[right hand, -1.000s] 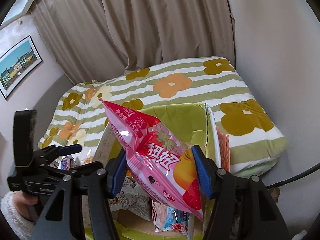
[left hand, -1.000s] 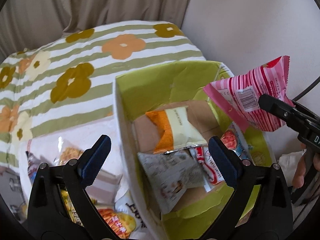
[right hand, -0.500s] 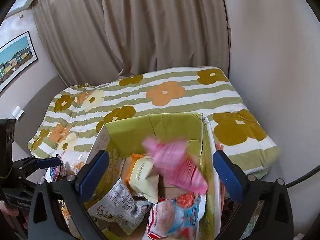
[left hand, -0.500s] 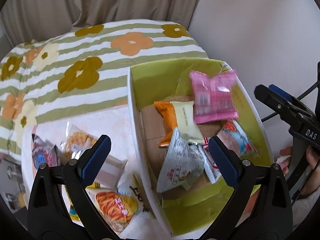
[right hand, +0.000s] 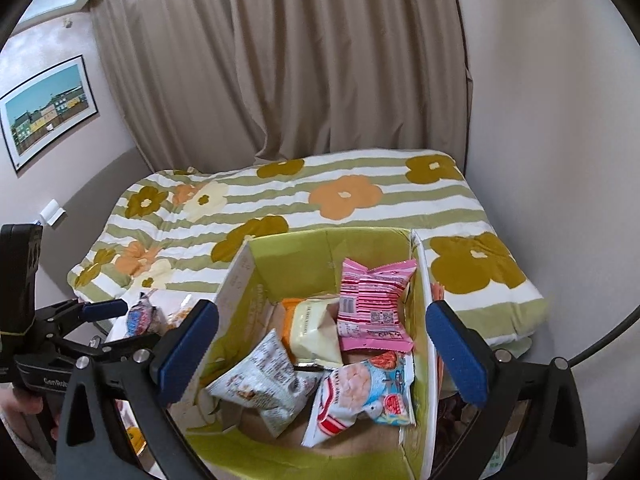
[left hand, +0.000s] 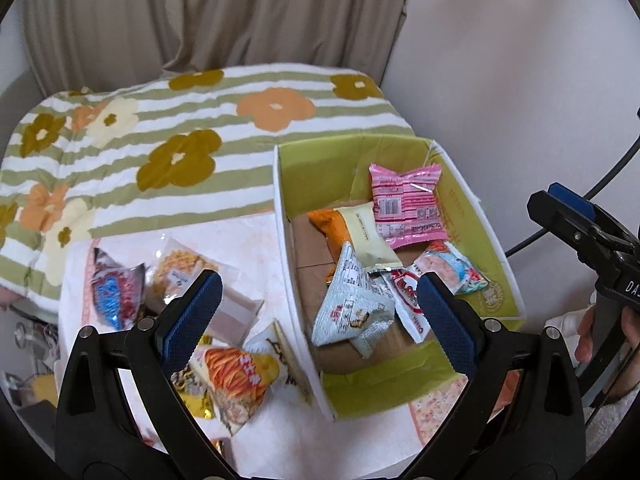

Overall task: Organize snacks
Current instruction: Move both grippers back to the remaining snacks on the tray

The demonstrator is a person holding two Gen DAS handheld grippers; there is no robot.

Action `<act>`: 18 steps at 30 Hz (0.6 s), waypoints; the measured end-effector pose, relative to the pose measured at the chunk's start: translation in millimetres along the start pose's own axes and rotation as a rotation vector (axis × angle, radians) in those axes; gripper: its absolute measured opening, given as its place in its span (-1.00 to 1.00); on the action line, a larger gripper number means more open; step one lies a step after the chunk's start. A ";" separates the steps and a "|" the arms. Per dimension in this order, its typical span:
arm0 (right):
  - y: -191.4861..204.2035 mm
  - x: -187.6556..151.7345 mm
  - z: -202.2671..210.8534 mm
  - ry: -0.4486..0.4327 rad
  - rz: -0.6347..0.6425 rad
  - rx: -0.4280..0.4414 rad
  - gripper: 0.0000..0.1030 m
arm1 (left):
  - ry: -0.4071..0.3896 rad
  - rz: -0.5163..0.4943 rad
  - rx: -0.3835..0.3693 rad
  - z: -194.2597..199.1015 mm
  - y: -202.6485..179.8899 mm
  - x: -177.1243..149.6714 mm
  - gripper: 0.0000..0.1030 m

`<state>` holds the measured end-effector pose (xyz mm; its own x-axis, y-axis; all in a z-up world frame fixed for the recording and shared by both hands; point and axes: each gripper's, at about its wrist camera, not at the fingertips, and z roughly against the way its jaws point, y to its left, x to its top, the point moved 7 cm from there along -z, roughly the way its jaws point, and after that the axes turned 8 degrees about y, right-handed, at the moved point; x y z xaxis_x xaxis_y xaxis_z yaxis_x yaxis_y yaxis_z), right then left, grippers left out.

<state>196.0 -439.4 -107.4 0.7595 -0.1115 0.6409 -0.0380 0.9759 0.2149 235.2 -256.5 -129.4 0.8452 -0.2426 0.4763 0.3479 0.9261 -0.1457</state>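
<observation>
1. The left hand-held gripper (left hand: 316,308) hangs nearest its camera with its blue-padded fingers (left hand: 192,316) spread wide and nothing between them. It hovers above the left wall of the box.
2. The right hand-held gripper (right hand: 320,356) is likewise spread apart and empty, poised over the open green cardboard box (right hand: 304,256).
3. Just under the left gripper, on the pale worktop (left hand: 256,236) left of the box, loose snacks lie in a heap: an orange-and-yellow bag (left hand: 236,376), a small pale carton (left hand: 236,312), a clear bag of yellow puffs (left hand: 176,276) and a red-and-blue packet (left hand: 114,292).
4. Inside the box, at its near end, a white printed pouch (right hand: 264,384) lies crumpled beside a light-blue-and-red bag (right hand: 364,396); the two touch.
5. Further in, a cream packet (right hand: 316,328) rests on an orange one (left hand: 324,224).
6. At the far right of the box, the pink striped snack bag (right hand: 376,304) lies back side up, barcode showing, leaning against the far right corner and overlapping the cream packet's edge.
7. Beyond the box spreads a bed (right hand: 360,200) with a green-striped, flower-patterned cover.
8. Behind it hangs a beige curtain (right hand: 280,60), with a framed picture (right hand: 44,108) on the left wall.
</observation>
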 end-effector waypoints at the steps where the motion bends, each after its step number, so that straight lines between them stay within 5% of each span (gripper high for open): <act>1: 4.6 0.1 5.7 -0.004 0.011 0.007 0.99 | -0.008 0.006 0.005 7.3 1.6 -2.9 0.89; 8: 46.7 -11.3 18.7 0.029 0.095 0.101 1.00 | -0.009 0.067 0.129 48.5 39.5 -41.2 0.89; 18: 145.5 -46.6 13.7 0.068 0.167 0.221 1.00 | 0.027 0.224 0.240 85.7 156.5 -109.7 0.89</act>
<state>146.2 -294.8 -95.9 0.7720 0.0675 0.6320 -0.3016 0.9142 0.2707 162.2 -60.2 -130.2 0.9015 -0.0293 0.4318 0.0488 0.9982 -0.0341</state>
